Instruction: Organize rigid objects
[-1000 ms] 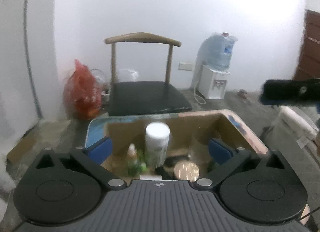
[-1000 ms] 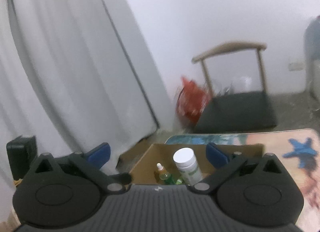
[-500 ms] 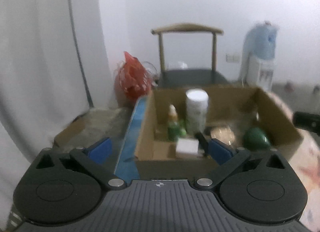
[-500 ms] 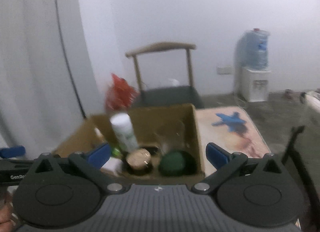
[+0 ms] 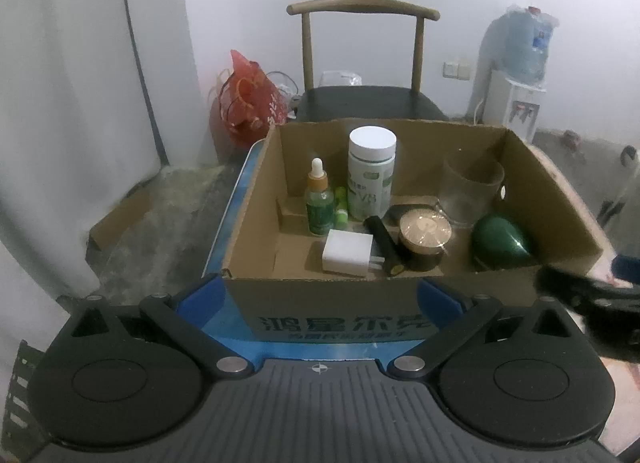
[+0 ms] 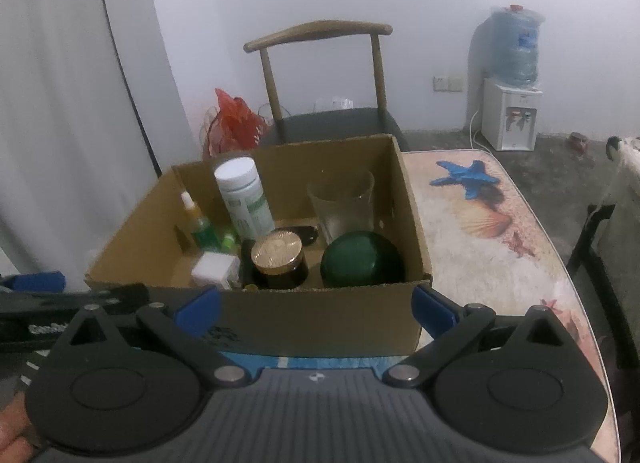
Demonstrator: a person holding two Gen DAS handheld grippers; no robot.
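Note:
An open cardboard box (image 5: 256, 183) (image 6: 412, 207) stands on the table. It holds a white pill bottle (image 5: 370, 179) (image 6: 244, 199), a green dropper bottle (image 5: 319, 199) (image 6: 198, 223), a white charger (image 5: 347, 252) (image 6: 214, 275), a black tube (image 5: 384, 245), a dark jar with a gold lid (image 5: 425, 237) (image 6: 279, 261), a clear glass (image 5: 470, 191) (image 6: 342, 203) and a green egg-shaped object (image 5: 500, 243) (image 6: 360, 261). My left gripper (image 5: 320, 299) and right gripper (image 6: 316, 307) are open and empty, just before the box's near wall.
The table (image 6: 480, 231) has a seashell and starfish print and stretches right of the box. Behind stand a wooden chair (image 5: 368, 95), a red bag (image 5: 248, 107) and a water dispenser (image 6: 510, 103). A white curtain (image 5: 80, 103) hangs at left.
Both grippers have pulled back and settled facing the box from the near side. Both views have steadied and the box contents are now sharp.

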